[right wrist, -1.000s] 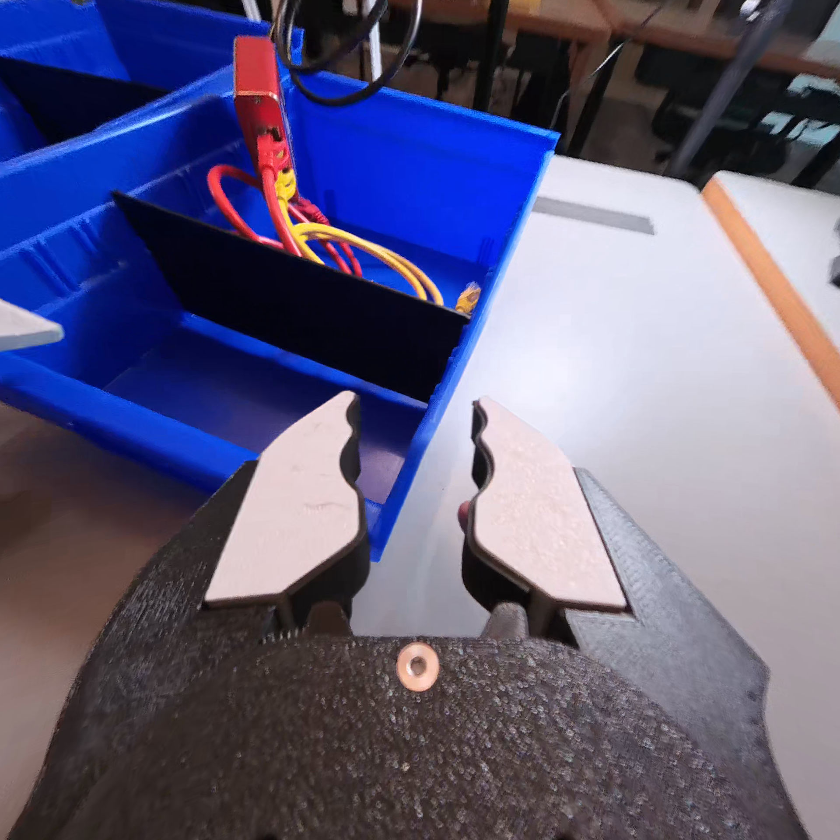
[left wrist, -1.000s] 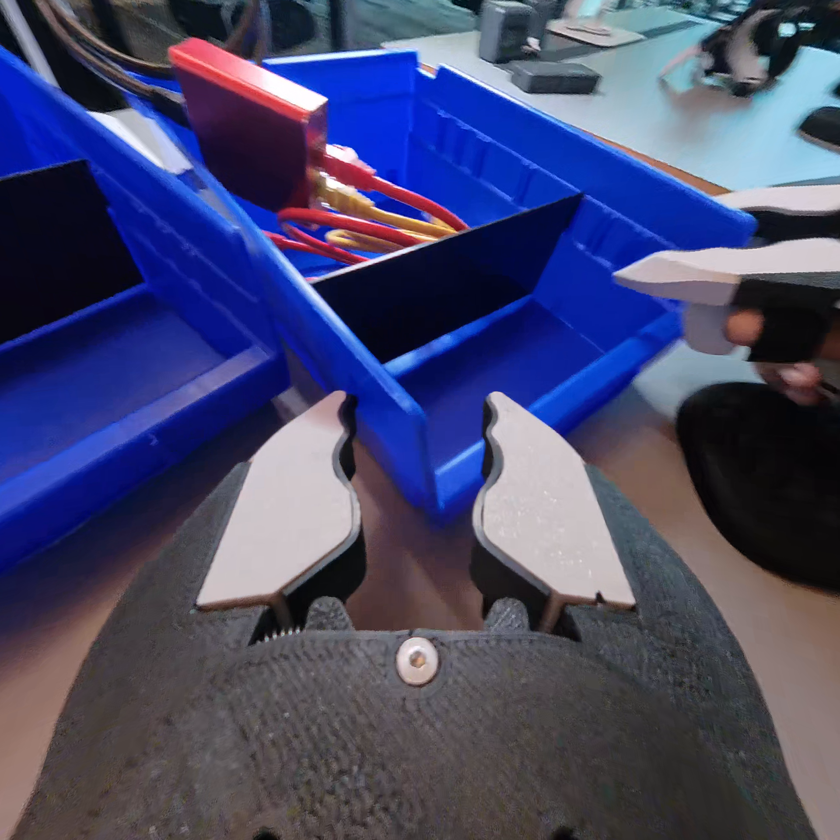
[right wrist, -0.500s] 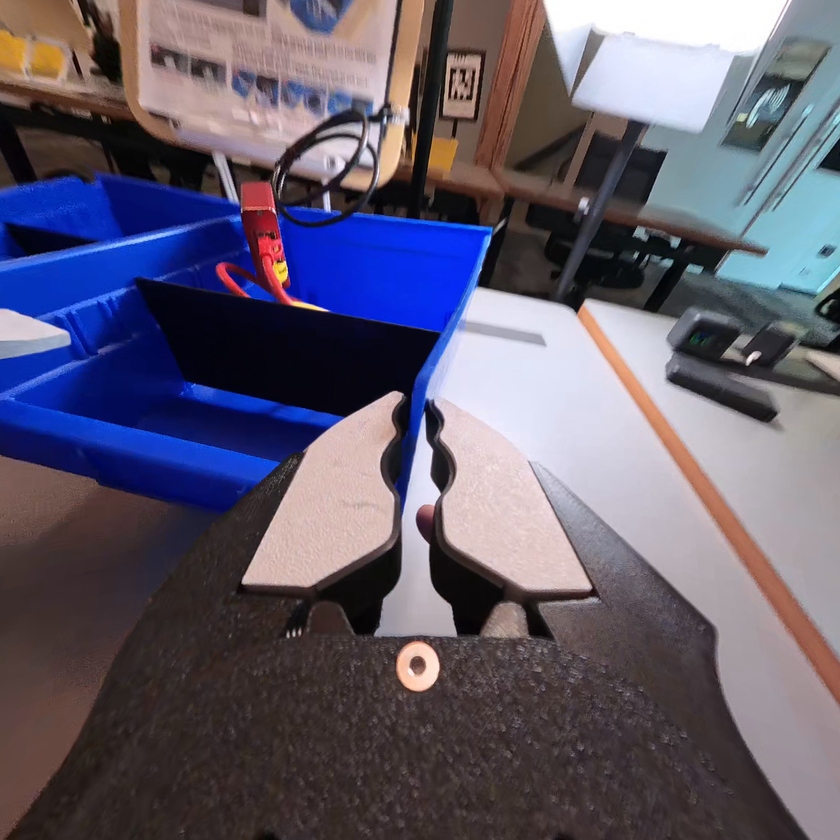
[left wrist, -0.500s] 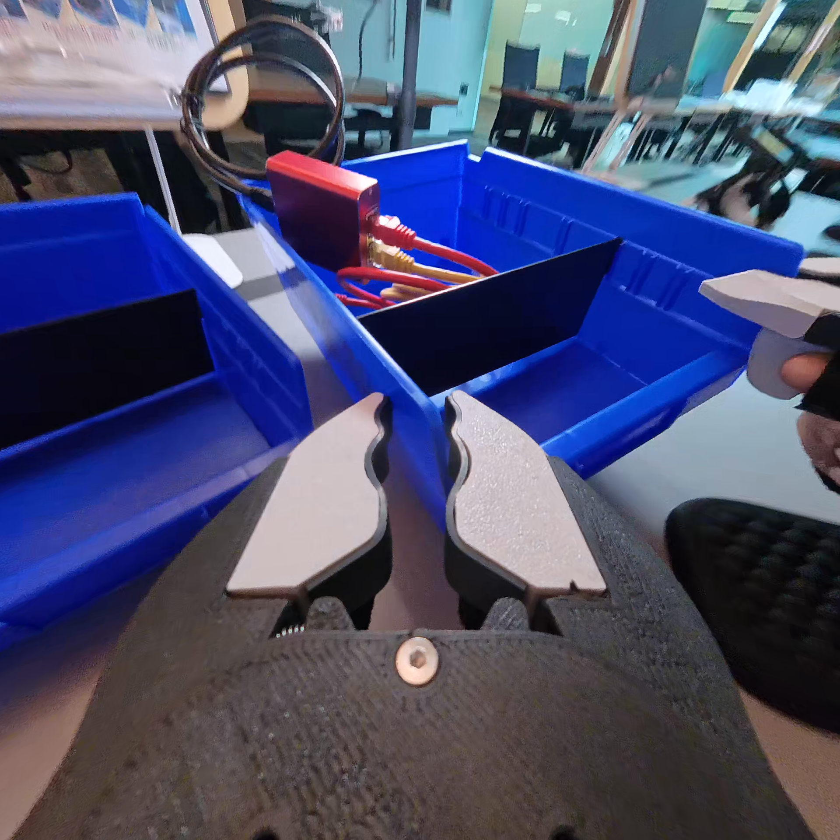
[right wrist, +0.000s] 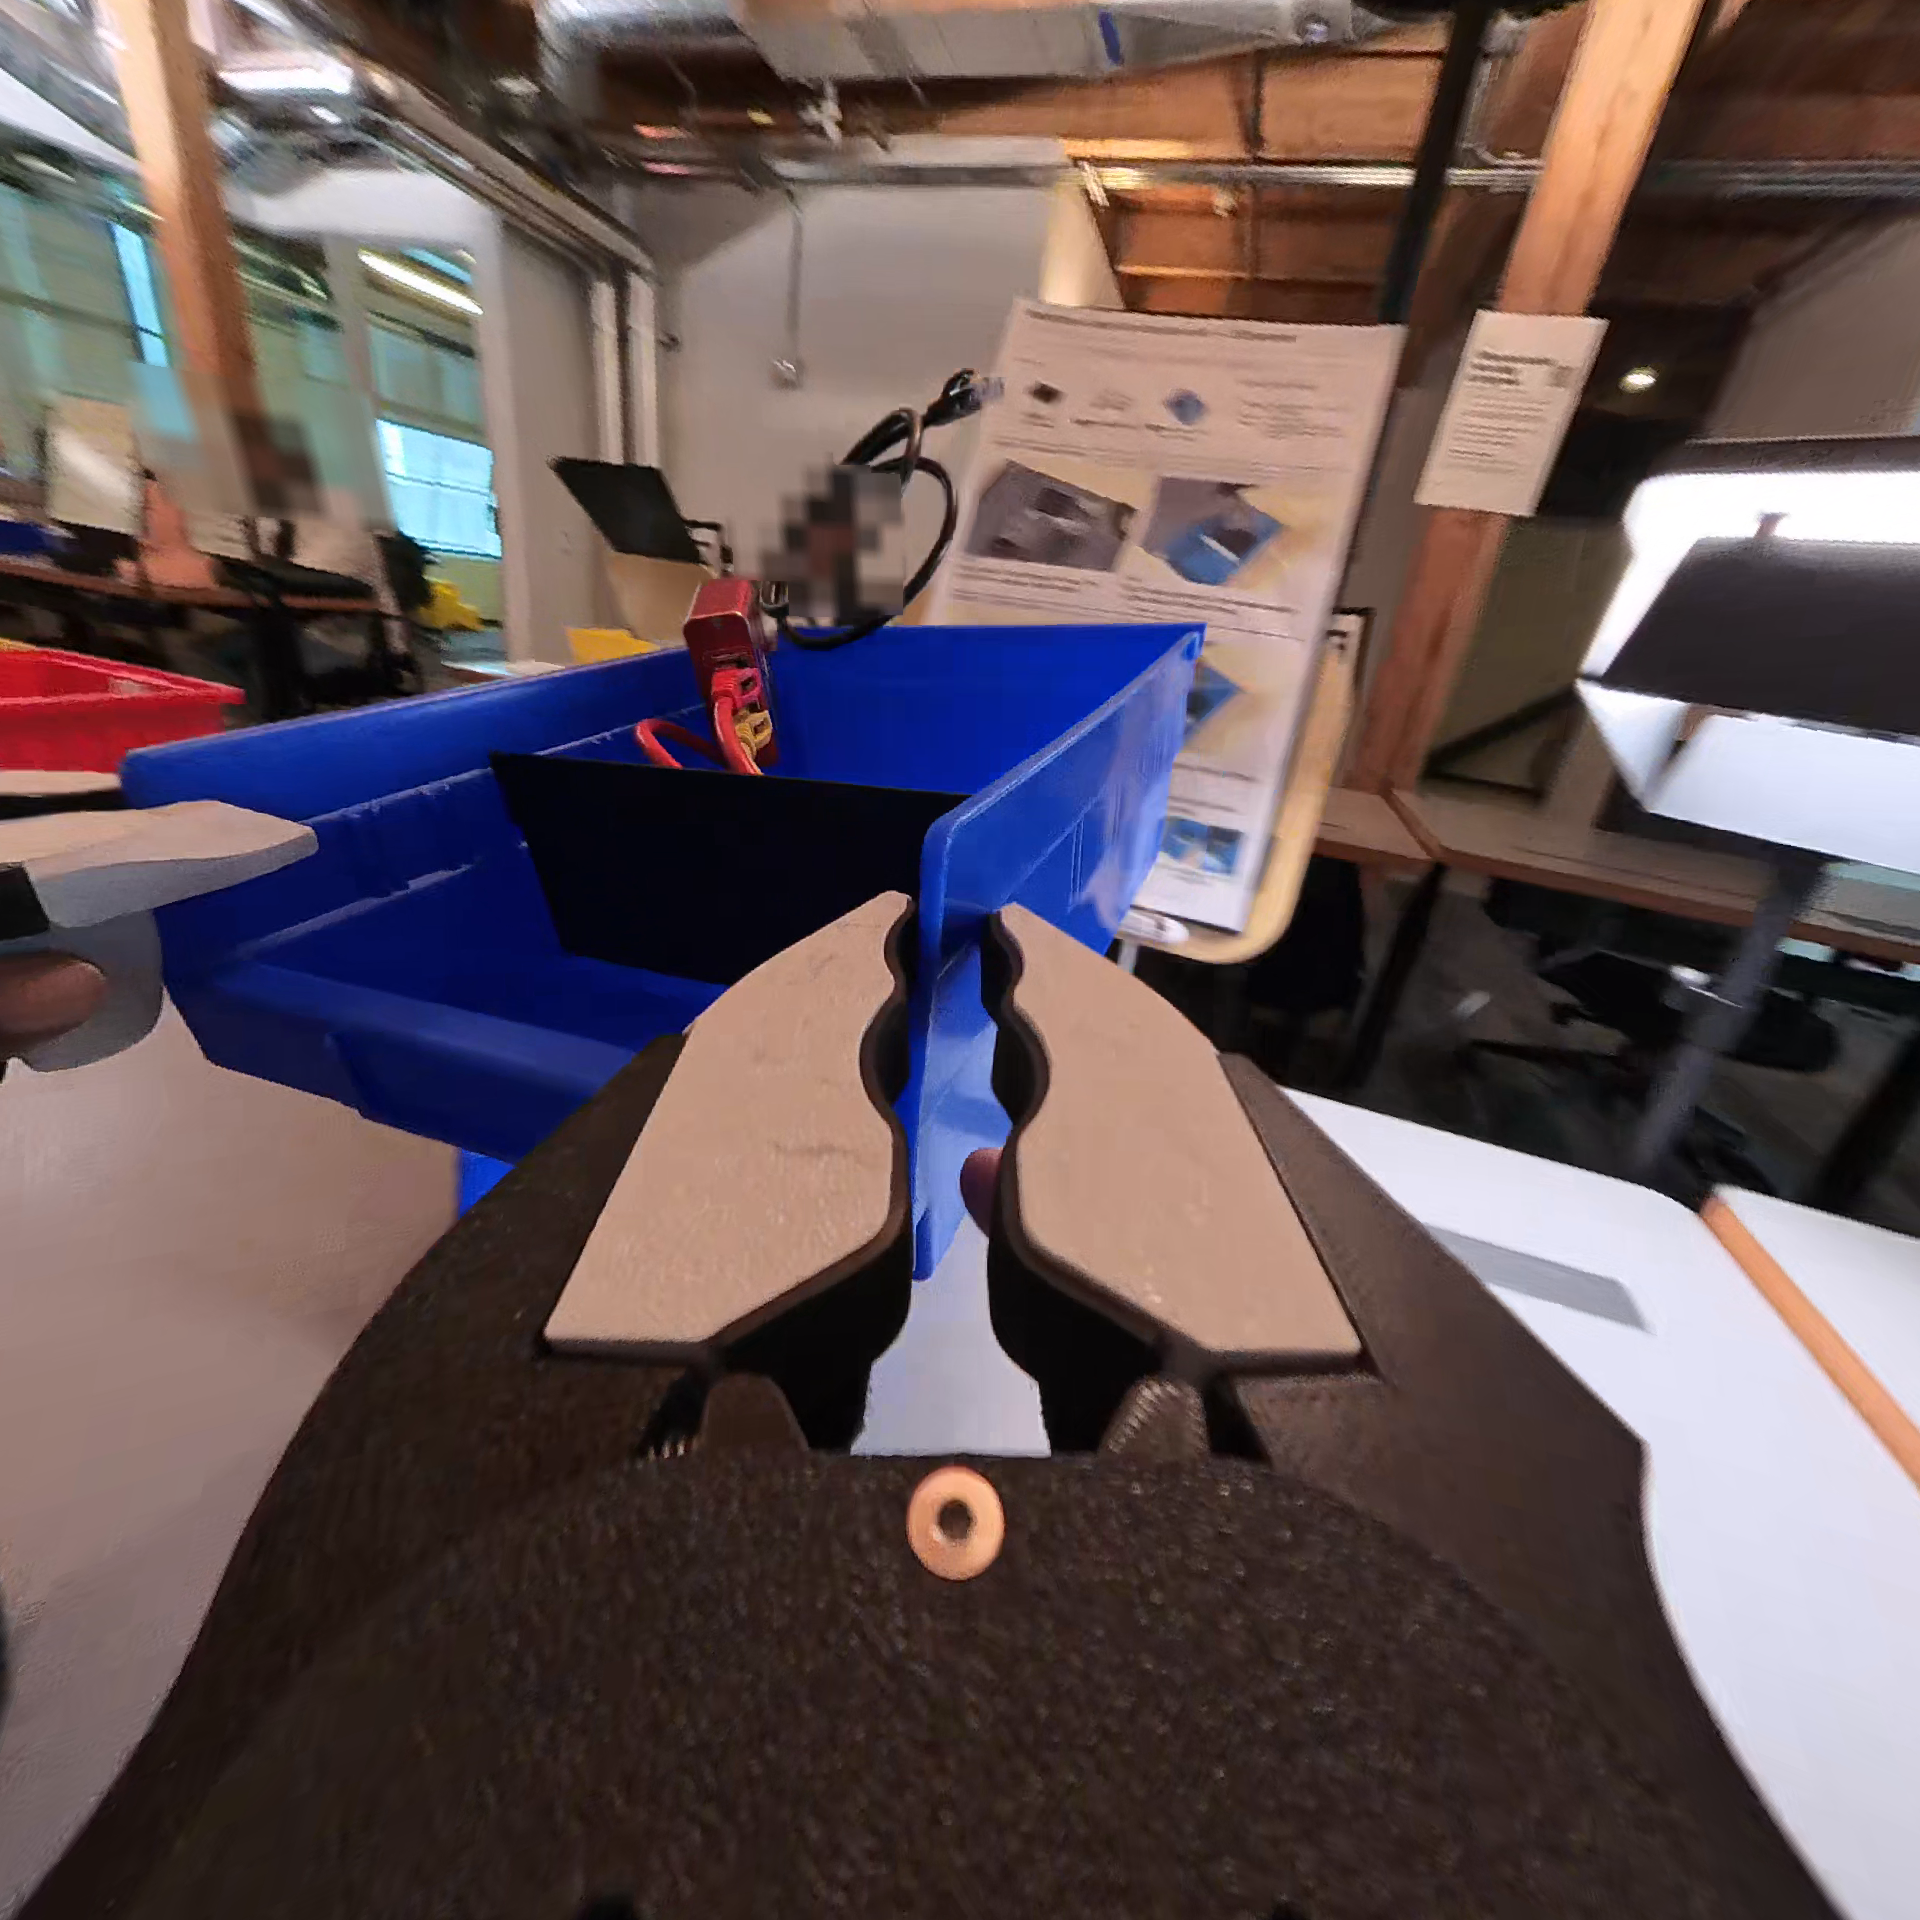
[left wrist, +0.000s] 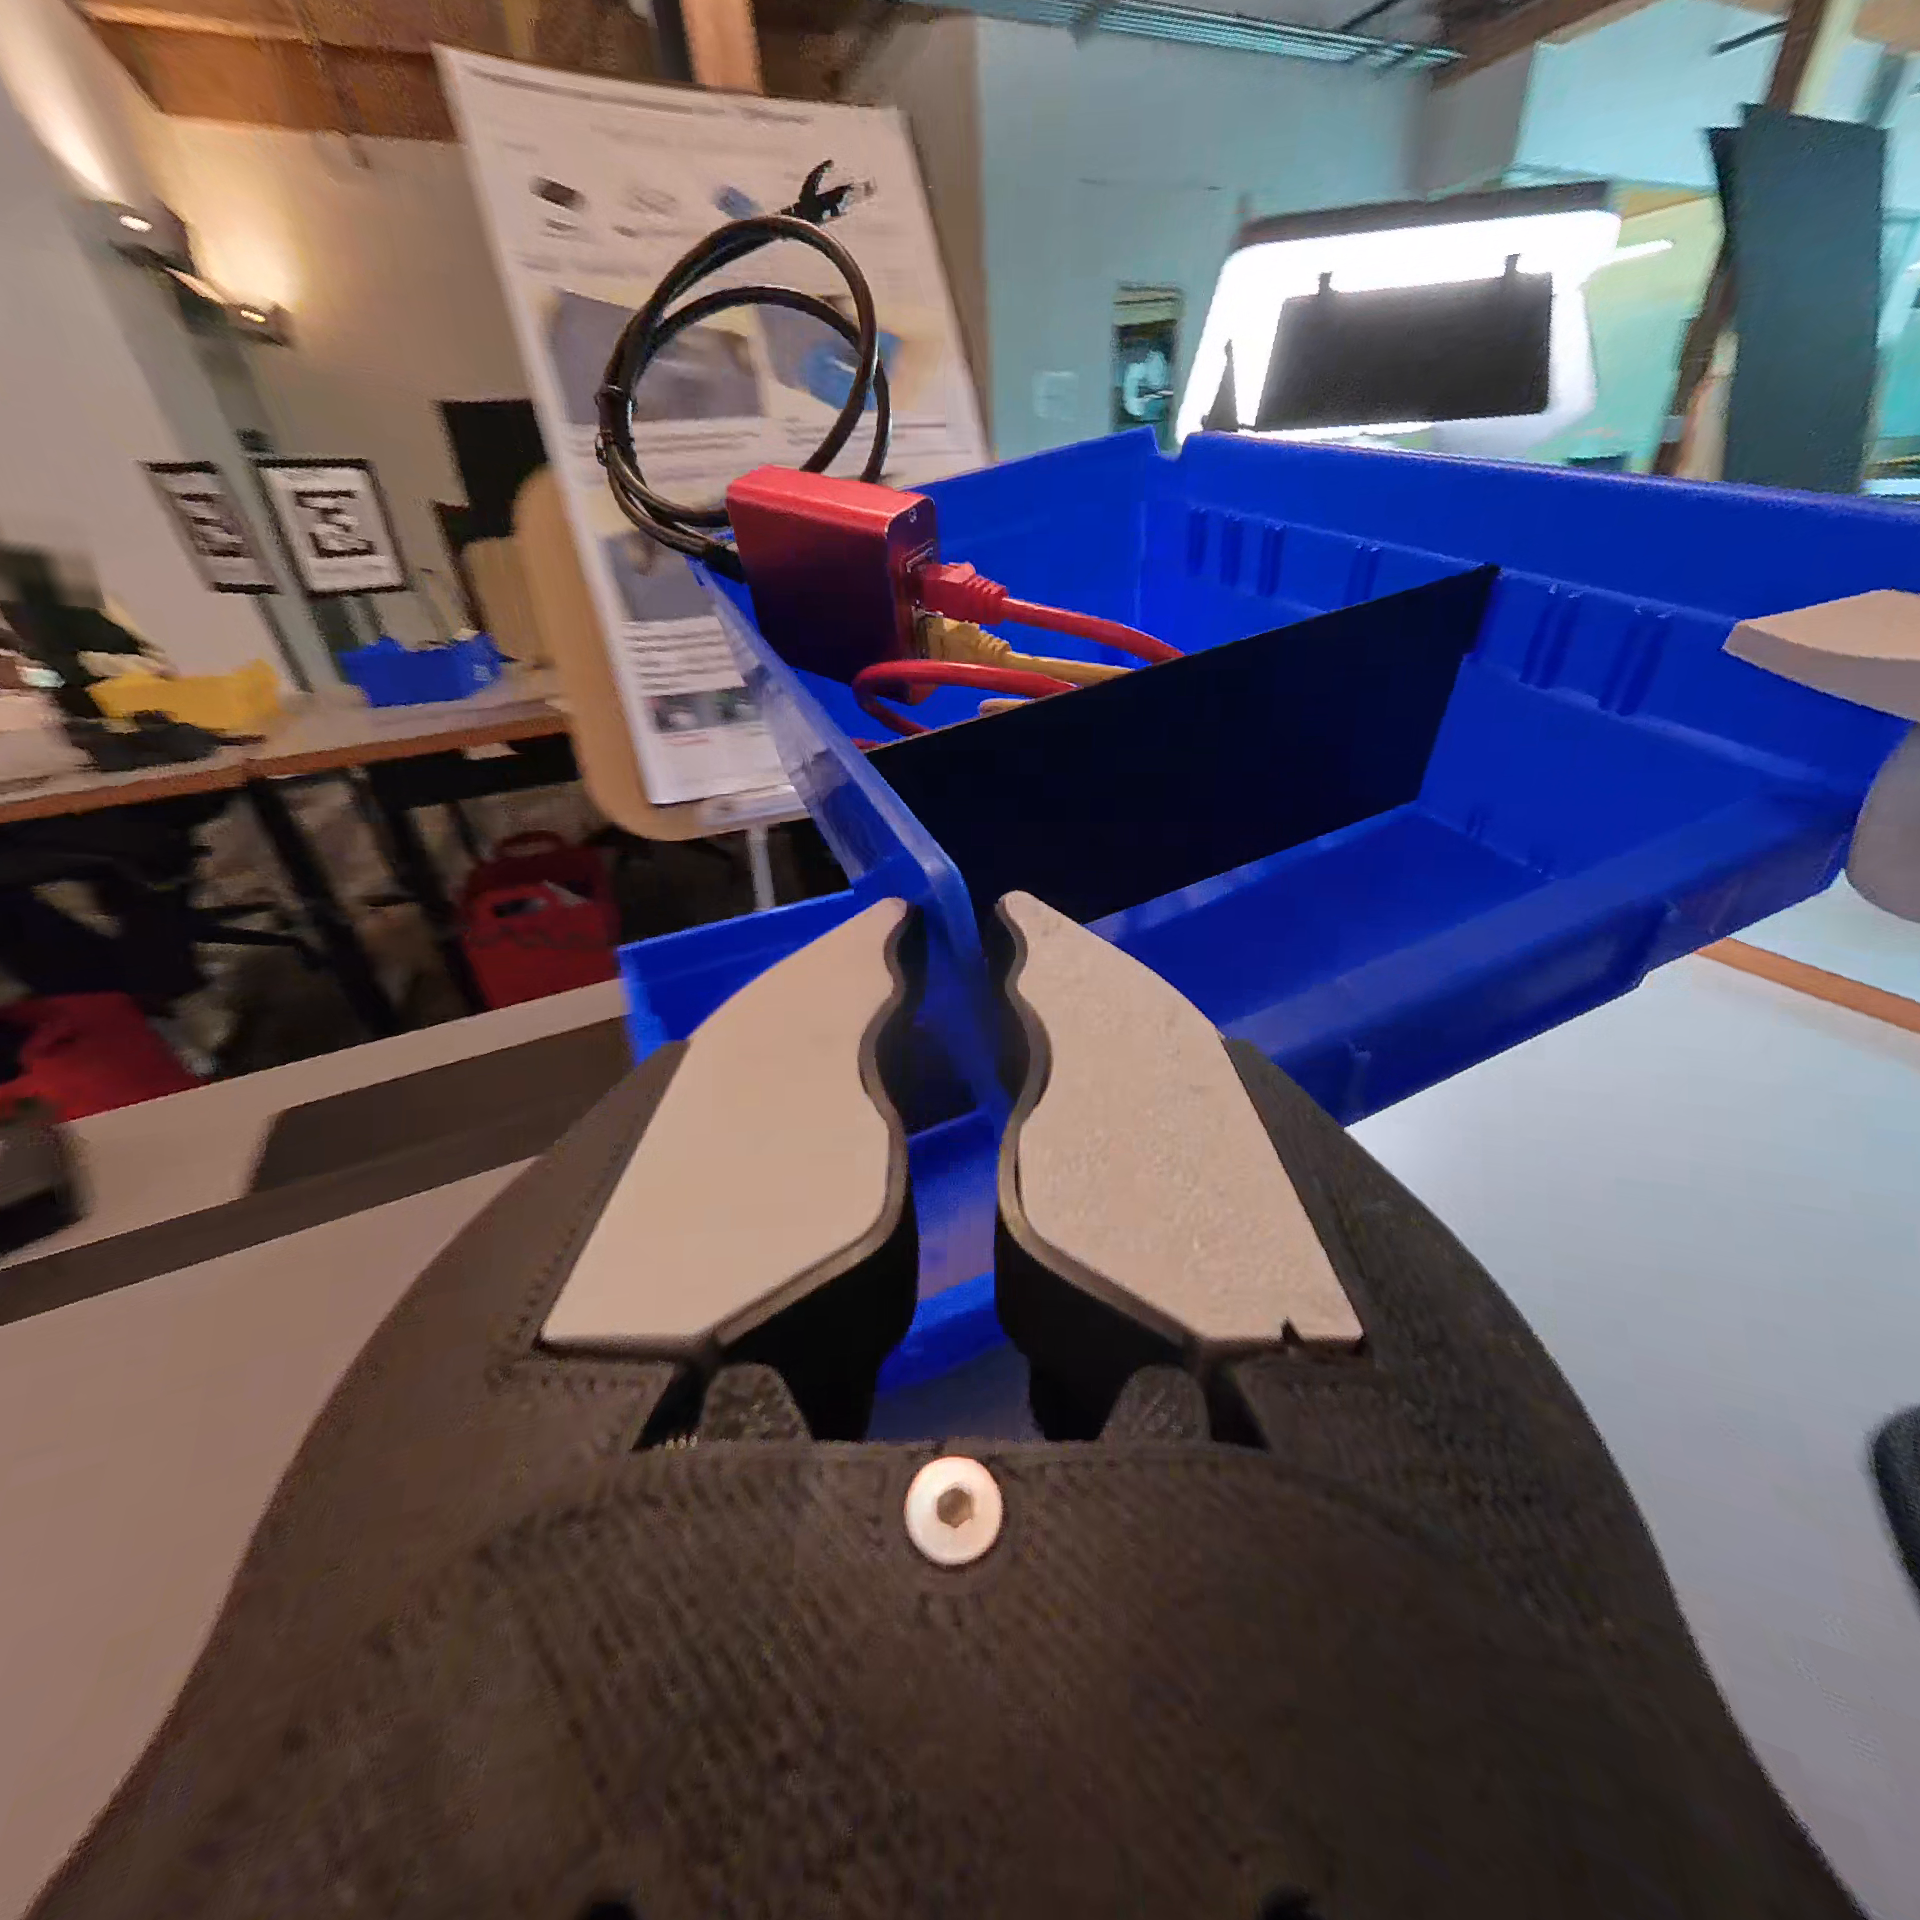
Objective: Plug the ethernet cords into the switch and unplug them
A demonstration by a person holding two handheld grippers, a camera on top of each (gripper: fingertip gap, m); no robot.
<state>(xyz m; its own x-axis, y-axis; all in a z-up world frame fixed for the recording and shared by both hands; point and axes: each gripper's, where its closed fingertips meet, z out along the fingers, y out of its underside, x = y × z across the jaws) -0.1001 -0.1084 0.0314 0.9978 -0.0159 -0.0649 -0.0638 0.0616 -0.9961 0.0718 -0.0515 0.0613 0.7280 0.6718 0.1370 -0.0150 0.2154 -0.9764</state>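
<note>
A red switch (left wrist: 831, 566) leans upright in the back compartment of a blue bin (left wrist: 1662, 540), with a red cord (left wrist: 1049, 615) and a yellow cord (left wrist: 997, 655) plugged into it. A black coiled cable (left wrist: 748, 353) rises from its back. My left gripper (left wrist: 951, 930) is shut on the bin's left wall. My right gripper (right wrist: 951, 925) is shut on the bin's right wall (right wrist: 1060, 790). The switch (right wrist: 727, 634) and cords (right wrist: 748, 727) also show in the right wrist view. Each view shows the other gripper's fingers (left wrist: 1829, 644) (right wrist: 156, 852) at its edge.
A black divider (left wrist: 1195, 748) splits the bin; its front compartment is bare. A poster board (left wrist: 717, 312) stands behind the bin. A red bin (right wrist: 94, 696) sits far left. The white table (right wrist: 1662, 1403) has an orange strip (right wrist: 1808, 1340) at the right.
Both grippers went from open to shut on the bin's side walls. Both views have swung upward, and the bin now sits higher against the room behind it.
</note>
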